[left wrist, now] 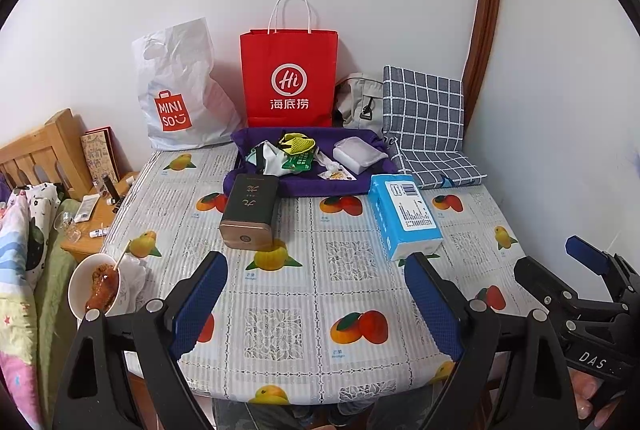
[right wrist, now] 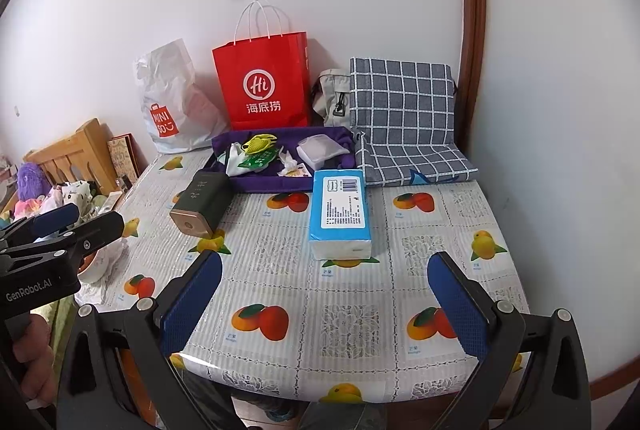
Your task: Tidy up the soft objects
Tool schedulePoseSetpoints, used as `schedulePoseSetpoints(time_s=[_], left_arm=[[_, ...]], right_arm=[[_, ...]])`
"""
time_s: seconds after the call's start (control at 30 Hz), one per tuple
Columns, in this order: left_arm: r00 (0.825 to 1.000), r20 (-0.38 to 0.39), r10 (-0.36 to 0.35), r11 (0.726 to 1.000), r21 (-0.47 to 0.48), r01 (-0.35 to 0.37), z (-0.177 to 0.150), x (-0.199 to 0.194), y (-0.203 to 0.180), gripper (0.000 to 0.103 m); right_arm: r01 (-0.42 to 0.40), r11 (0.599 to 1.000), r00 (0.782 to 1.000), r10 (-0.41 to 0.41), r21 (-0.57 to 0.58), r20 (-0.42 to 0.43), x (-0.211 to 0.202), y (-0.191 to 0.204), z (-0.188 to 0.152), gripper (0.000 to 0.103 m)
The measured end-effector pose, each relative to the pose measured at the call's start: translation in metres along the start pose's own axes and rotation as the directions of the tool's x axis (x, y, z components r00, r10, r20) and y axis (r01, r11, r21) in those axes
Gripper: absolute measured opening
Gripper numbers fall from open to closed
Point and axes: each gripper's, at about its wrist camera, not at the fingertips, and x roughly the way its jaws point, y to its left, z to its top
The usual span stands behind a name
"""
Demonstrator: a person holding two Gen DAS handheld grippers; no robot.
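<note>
A blue and white tissue pack (left wrist: 404,218) (right wrist: 340,214) lies on the fruit-print tablecloth (left wrist: 288,294) (right wrist: 360,294). Behind it a purple fabric tray (left wrist: 256,180) (right wrist: 276,184) holds a yellow mesh item (left wrist: 296,143) (right wrist: 260,144), a green packet (left wrist: 298,162), crumpled wrappers and a clear pouch (left wrist: 358,154) (right wrist: 322,150). A blue checked cushion (left wrist: 428,118) (right wrist: 404,110) leans at the back right. My left gripper (left wrist: 316,290) is open over the table's front, nothing between its fingers. My right gripper (right wrist: 324,290) is open too, just short of the tissue pack.
A dark tin box (left wrist: 250,214) (right wrist: 202,200) lies left of the tissue pack. A red paper bag (left wrist: 288,78) (right wrist: 264,86), a white plastic bag (left wrist: 180,90) and a beige bag (left wrist: 358,102) stand against the wall. A bowl with a skewer (left wrist: 96,286) sits at the table's left edge.
</note>
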Motion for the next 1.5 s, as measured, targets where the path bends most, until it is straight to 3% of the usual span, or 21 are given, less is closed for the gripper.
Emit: schedulePoseSetpoints(time_s=[1.5], left_arm=[[1.0,0.001,-0.002,1.0,0.0,0.002,-0.0014,-0.0003,0.0038,0.09]], right_arm=[[-0.002,1.0,1.0,0.002,-0.001,0.002,-0.0007,0.0002,-0.0014,0.101]])
